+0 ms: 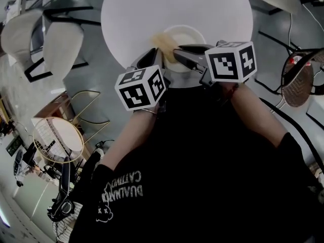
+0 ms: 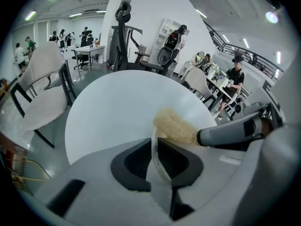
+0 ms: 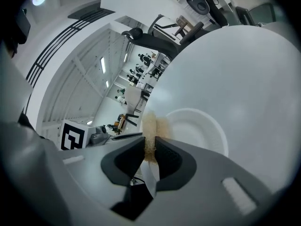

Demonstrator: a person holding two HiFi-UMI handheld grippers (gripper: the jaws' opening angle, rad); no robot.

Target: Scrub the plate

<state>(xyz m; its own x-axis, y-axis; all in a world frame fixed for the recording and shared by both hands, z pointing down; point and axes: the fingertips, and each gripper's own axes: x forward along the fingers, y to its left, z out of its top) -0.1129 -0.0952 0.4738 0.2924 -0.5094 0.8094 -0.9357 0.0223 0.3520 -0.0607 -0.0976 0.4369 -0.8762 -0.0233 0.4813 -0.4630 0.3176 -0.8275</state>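
A white plate [image 1: 186,36] rests on the round white table [image 1: 131,14], near its front edge. My left gripper [image 1: 150,57] is shut on the plate's near rim, and the thin rim [image 2: 155,167] shows edge-on between its dark pads. My right gripper [image 1: 183,54] is shut on a tan fibrous scrubber [image 1: 163,40], which lies against the plate's left rim. In the right gripper view the scrubber [image 3: 151,126] sticks out from between the pads, with the plate [image 3: 200,132] just beyond it. The left gripper view shows the scrubber [image 2: 175,126] at the tip of the right gripper's jaws.
Two white chairs [image 1: 59,43] stand left of the table. A round wire side table [image 1: 56,138] is at the lower left and a wire-backed chair [image 1: 298,80] at the right. Office chairs and people [image 2: 234,76] fill the room behind.
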